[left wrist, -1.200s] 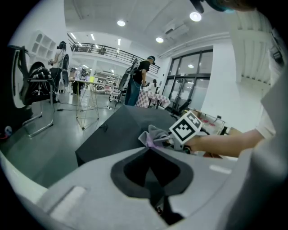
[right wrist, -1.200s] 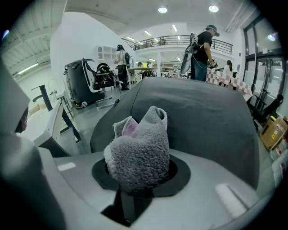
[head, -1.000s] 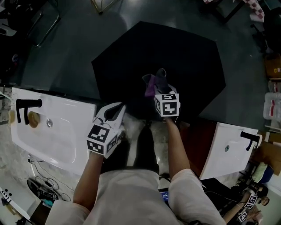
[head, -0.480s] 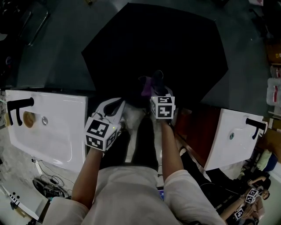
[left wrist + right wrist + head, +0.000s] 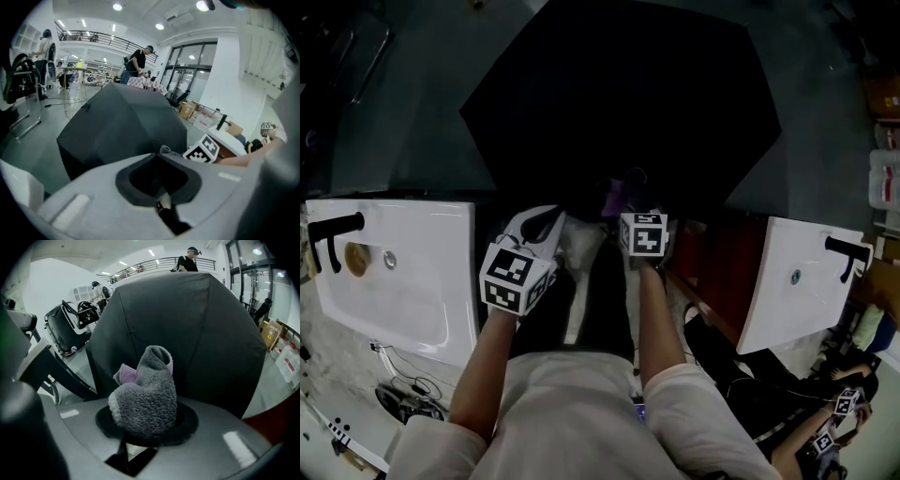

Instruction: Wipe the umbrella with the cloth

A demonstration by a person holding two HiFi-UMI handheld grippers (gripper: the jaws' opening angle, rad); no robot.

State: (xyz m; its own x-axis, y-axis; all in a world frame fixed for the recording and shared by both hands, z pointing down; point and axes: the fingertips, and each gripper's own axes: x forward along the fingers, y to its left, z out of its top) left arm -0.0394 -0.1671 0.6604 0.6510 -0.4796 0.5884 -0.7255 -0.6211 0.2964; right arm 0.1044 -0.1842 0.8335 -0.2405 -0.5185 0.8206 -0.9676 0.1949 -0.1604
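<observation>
A black umbrella stands open on the grey floor ahead of me, its canopy filling the upper middle of the head view. A fluffy grey and purple cloth sits at the canopy's near edge, with my right gripper shut on it. In the right gripper view the cloth bulges out between the jaws in front of the umbrella. My left gripper hovers just left of it, shut with nothing inside. Its own view looks past its tips to the umbrella.
A white sink with a black tap stands at my left, and another sink at my right. Cables lie on the floor at lower left. Boxes line the right edge. People stand far off in the hall.
Both grippers have drawn back toward my body. The right one brought the cloth from further up the canopy to its near edge. The left gripper stayed shut.
</observation>
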